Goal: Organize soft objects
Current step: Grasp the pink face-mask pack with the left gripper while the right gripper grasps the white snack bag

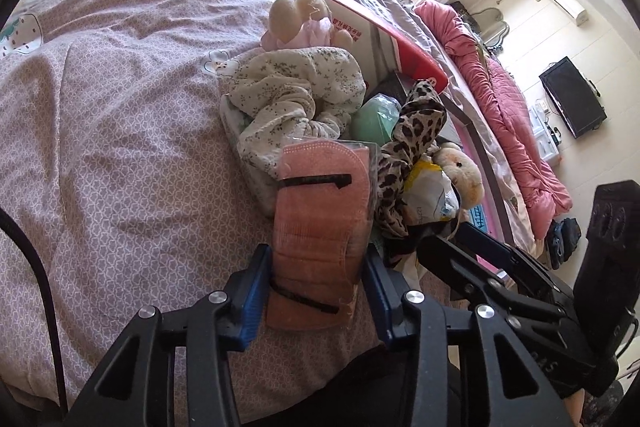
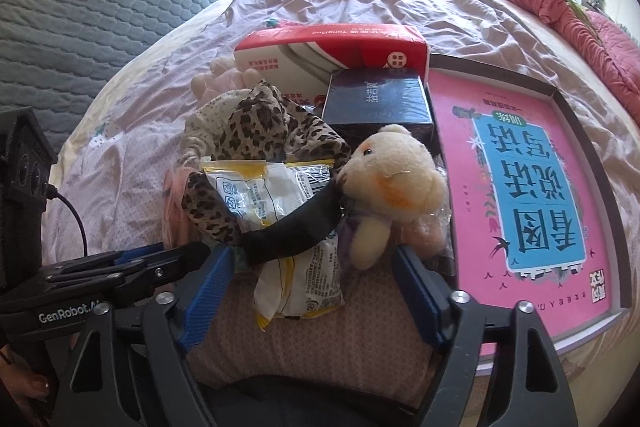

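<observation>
Currently I am working at a heap of soft things bunched on the mauve patterned quilt. I am bringing the left gripper around the clear-wrapped pack of salmon-pink face masks, which is lying at the near end of the heap on the quilt. The blue pads are sitting against both long edges of the pack, so I am judging this a narrow grip on its near half; whether it is pressing firmly I cannot tell. Taking it across the short width makes sense: the film is slippery and the stack is thin.

The right gripper is standing wide, with the pads clear of everything. Between them are lying the crinkled white-and-yellow plastic packet and a black strap, with the cream plush teddy bear just inside the right pad. The leopard-print fabric scarf is draping over the packet; the floral cream garment is piled behind it. I am judging the bear the likely target, though the packet is in the way.

Both tools are pitching steeply down toward the bed, side by side, the right one's fingers showing near the bear in the left view.
</observation>
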Available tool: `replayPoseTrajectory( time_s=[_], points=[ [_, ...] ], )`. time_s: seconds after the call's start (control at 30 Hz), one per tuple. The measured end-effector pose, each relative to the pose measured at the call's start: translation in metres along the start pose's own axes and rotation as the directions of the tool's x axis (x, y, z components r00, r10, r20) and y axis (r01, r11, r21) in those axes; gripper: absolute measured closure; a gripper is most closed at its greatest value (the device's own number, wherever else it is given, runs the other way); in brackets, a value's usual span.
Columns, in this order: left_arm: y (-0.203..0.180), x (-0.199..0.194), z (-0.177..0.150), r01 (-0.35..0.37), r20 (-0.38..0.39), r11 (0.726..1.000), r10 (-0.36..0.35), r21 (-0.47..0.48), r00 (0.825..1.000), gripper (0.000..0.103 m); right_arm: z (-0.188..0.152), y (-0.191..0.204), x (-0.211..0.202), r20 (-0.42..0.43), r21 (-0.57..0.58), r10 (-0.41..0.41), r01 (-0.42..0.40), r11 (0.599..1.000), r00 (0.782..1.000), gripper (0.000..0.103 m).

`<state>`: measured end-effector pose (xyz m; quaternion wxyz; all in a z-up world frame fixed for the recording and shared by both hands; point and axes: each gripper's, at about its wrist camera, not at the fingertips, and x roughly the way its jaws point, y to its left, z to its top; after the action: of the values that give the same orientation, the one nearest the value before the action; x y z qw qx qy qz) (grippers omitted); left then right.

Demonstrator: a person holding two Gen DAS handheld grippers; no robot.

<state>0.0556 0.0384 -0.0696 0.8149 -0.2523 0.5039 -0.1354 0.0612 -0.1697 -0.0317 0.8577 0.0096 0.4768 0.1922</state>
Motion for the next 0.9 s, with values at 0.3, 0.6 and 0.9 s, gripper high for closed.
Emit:
replayPoseTrajectory(
  time_s=[0.3,0.6,0.9],
  points=[
    [0.008,-0.006,0.001,0.02,0.01,1.0,-0.02,-0.012,1.0,0.058,0.006,0.004,0.022,-0.065,-0.006,0.015,-0.015,1.0,0.998,0.028],
    [0.0,-0.006,-0.002,-0.004,0.018,1.0,0.004,0.021,1.0,0.06,0.005,-0.005,0.018,-0.032,0.042,0.109,-0.108,0.993,0.994,0.045],
    [-0.007,-0.026,-0.007,-0.039,0.082,0.998,0.034,0.049,0.996,0.06,-0.004,-0.019,-0.012,0.053,0.104,0.186,-0.191,0.976,0.981,0.048]
  ],
)
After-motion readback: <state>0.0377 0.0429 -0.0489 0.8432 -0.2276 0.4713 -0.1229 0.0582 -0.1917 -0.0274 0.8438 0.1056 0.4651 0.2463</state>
